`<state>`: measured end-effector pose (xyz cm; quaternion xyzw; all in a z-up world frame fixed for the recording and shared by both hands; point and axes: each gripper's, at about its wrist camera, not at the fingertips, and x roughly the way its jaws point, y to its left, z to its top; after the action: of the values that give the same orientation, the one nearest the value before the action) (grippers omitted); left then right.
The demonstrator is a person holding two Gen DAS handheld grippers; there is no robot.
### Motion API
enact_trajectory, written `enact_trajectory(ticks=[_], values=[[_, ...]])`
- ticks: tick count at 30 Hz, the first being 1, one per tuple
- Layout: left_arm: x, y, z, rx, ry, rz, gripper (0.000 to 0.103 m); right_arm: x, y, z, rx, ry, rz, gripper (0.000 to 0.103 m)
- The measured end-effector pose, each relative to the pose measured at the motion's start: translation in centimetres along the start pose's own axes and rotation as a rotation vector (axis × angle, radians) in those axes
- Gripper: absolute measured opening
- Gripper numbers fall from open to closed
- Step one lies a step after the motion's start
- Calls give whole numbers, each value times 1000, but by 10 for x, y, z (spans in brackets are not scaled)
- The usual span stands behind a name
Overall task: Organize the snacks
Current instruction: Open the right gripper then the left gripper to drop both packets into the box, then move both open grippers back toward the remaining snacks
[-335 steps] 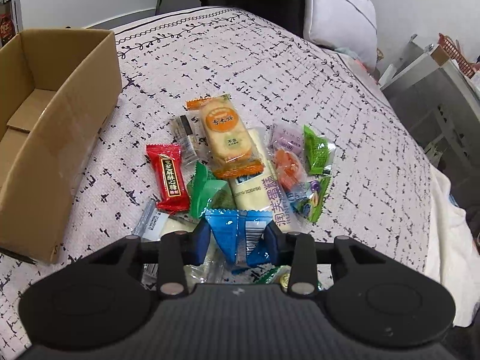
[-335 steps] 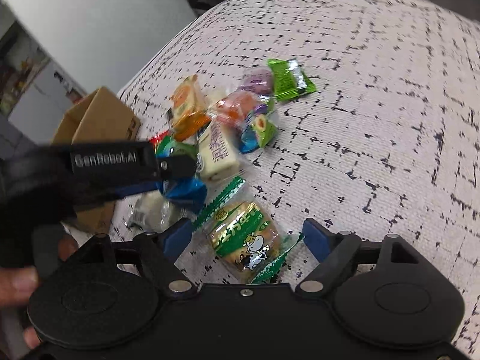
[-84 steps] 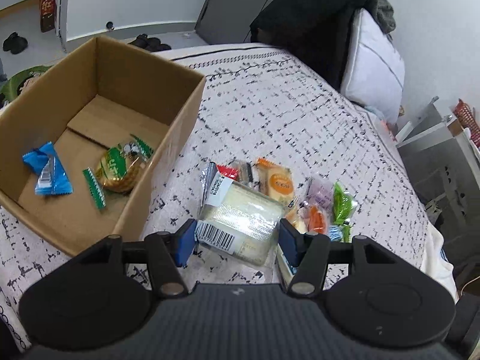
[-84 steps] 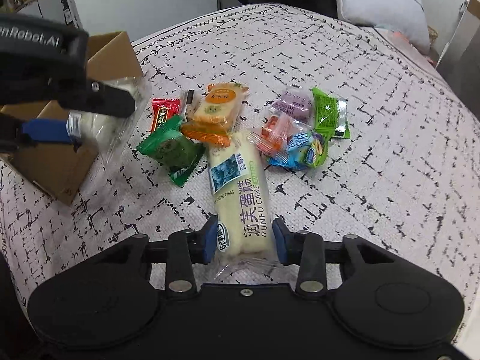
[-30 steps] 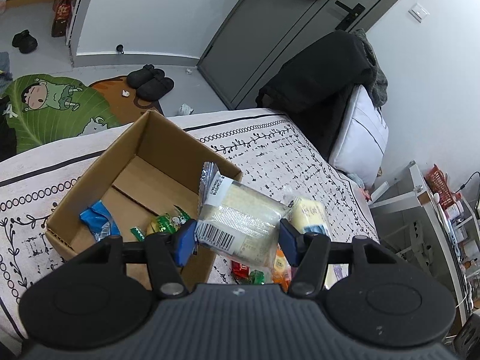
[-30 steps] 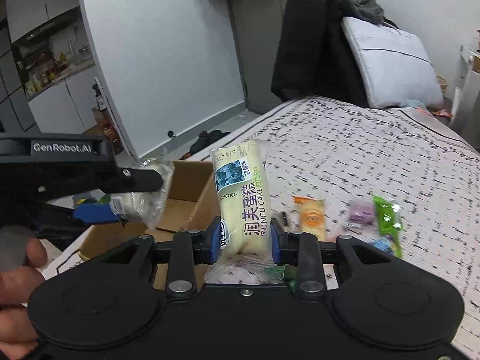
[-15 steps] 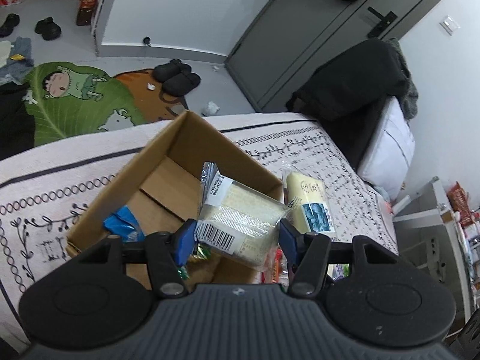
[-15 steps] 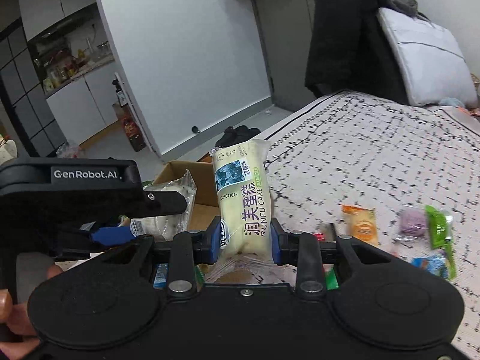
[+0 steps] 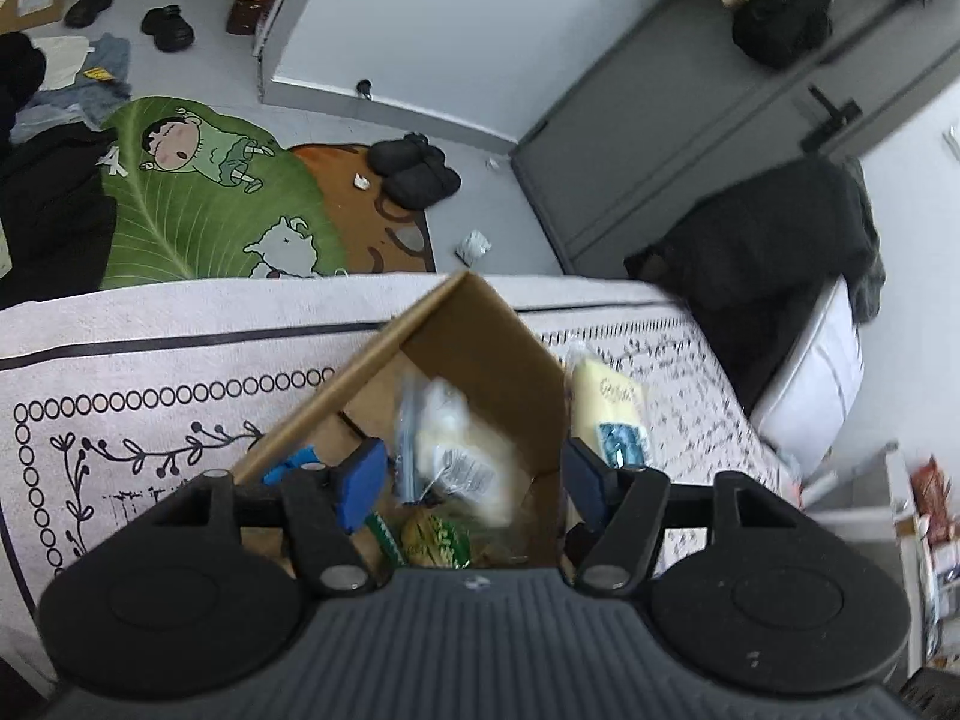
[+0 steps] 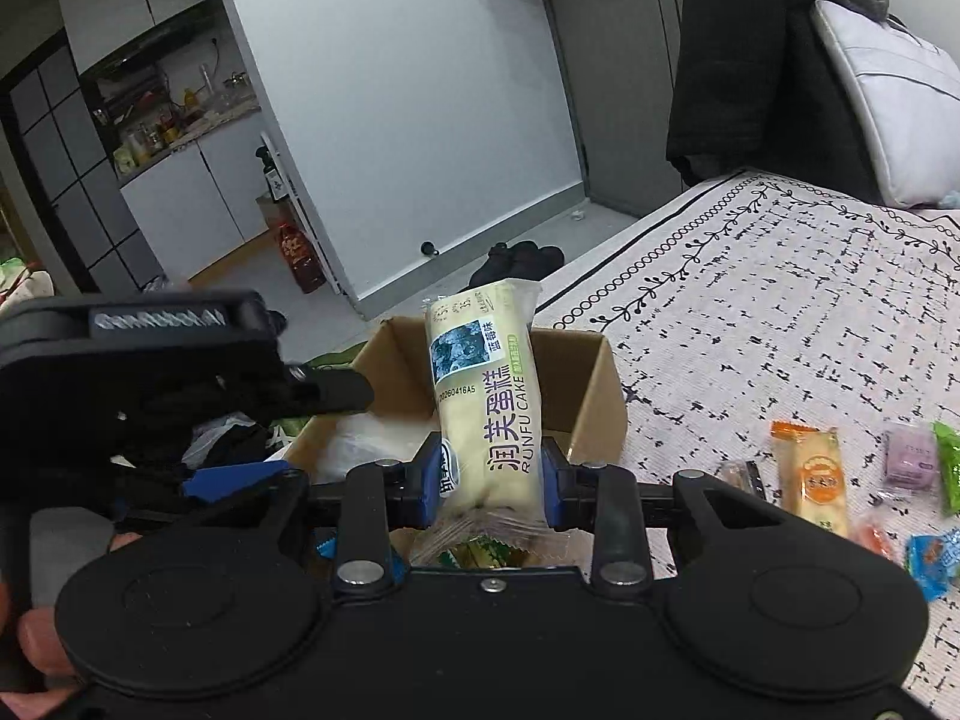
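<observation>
Left packet just released over the box, right cake next in line.

Left wrist view: left tongs (image 9: 471, 477) now spread wide, no longer pinching the clear cake packet (image 9: 459, 450), which shows blurred, dropping into the cardboard box (image 9: 480, 330) on the bed (image 9: 150, 372). Right wrist view: right tongs (image 10: 492, 477) closed tight on the long RUNFU cake (image 10: 486, 402), held upright above the box; remaining snacks (image 10: 810, 474) lying on the bed, so probably several trips left.
</observation>
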<state>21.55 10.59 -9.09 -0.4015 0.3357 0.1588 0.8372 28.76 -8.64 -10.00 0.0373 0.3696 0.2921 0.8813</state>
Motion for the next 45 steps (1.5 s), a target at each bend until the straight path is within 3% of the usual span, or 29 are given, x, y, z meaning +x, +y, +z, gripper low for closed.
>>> enact_trajectory(ticks=[7,9,12,19,29,32,45], values=[[-2,4,4,-34,-11,5,73,10,5,4,-16,4,8,34],[-2,4,4,-36,-9,8,74,11,7,4,-27,0,23,41],[-1,4,4,-29,-9,20,80,5,11,4,-59,-2,-10,53],[1,-7,-4,21,21,17,83,-19,-9,10,-20,5,-93,56],[-2,-24,-17,92,30,10,84,-59,-31,15,-23,-24,-184,88],[-1,-32,-24,123,44,-3,91,-71,-37,14,-40,-34,-233,95],[-4,-69,-60,300,51,-36,94,-121,-67,4,-52,-59,-320,103]])
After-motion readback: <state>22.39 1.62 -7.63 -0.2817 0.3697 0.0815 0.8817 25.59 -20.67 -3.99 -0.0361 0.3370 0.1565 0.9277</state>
